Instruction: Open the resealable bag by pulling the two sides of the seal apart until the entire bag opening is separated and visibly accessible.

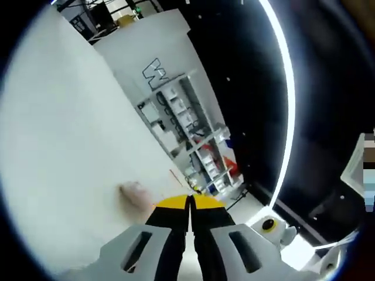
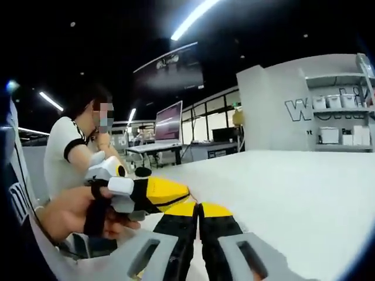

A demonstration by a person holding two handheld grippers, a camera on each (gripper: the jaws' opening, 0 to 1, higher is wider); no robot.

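1. in the left gripper view, the left gripper (image 1: 189,202) has its yellow-tipped jaws pressed together with only a thin seam between them; nothing shows between the tips, though something as thin as a bag film could not be told from here.
2. in the right gripper view, the right gripper (image 2: 198,208) is likewise closed, jaw against jaw, and no held thing can be made out.
3. just beside it in that view, the left gripper comes in from the left, held in the person's hand (image 2: 73,213), its yellow tips close to the right gripper's tips; whether they touch i cannot tell.
4. beyond the jaws lies the white table (image 2: 293,193), and on it in the left gripper view a small, pale, blurred patch (image 1: 133,193) sits near the tips; it may be the bag, but it is too soft to name.
5. far off stand shelves (image 1: 187,126) with boxes, and another person (image 2: 73,152) seated by a desk.
6. judgement: the resealable bag cannot be clearly found, so no opened seal is visible; the pulling apart looks undone or unconfirmed.
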